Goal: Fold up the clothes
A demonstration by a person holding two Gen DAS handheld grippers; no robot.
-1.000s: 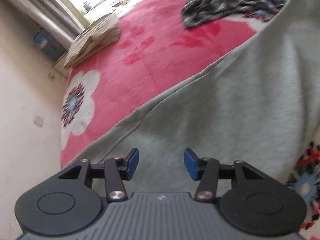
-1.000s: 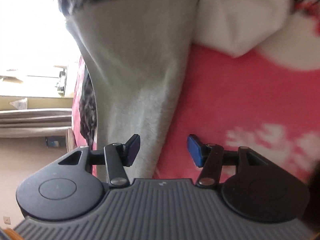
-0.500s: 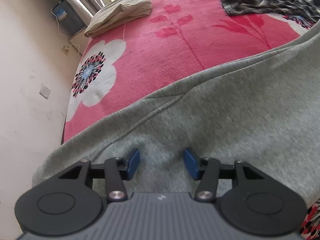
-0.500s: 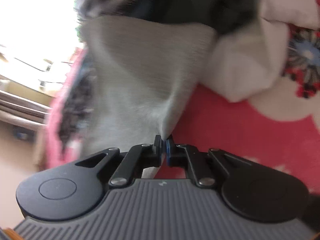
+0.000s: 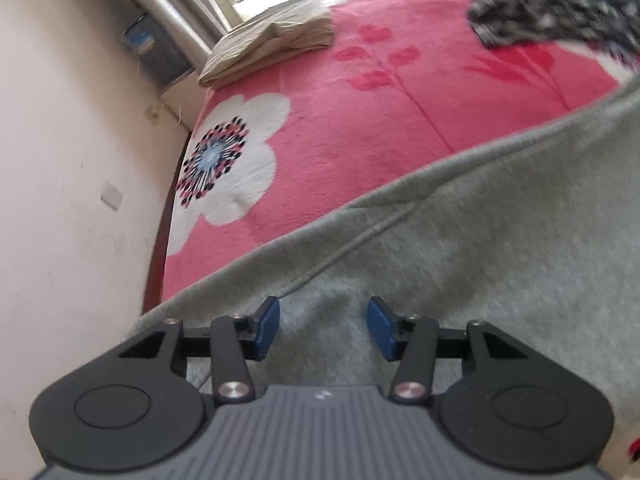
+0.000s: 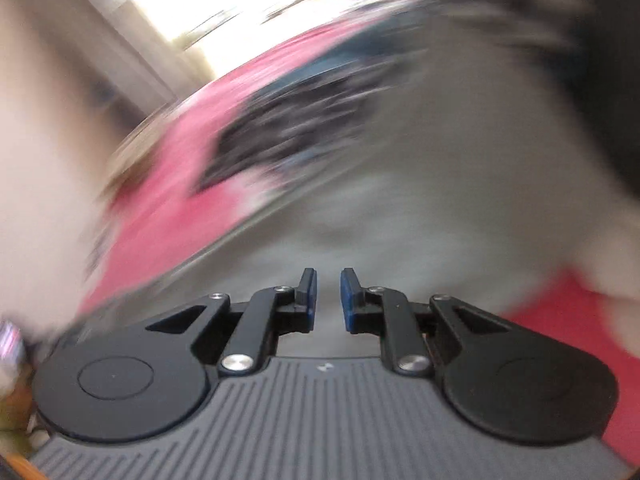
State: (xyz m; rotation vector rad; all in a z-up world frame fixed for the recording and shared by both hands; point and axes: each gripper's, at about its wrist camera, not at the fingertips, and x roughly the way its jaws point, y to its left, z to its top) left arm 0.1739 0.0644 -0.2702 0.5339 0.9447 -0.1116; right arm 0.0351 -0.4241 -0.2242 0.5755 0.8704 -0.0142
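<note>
A grey fleecy garment (image 5: pixel 460 264) with a stitched seam lies spread across the pink flowered bed, while a dark patterned garment (image 5: pixel 556 24) lies crumpled beyond it, well apart, toward the far edge.

Left tongs (image 5: pixel 323 328) agape, right tongs (image 6: pixel 329 300) narrowly parted, seemingly empty

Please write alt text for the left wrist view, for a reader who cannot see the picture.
The left gripper, jaws open and empty, hovers over a grey sweatshirt spread on a pink floral blanket. Farther off lie a folded beige garment and a dark patterned garment, blurred, with a pale wall at left.
</note>
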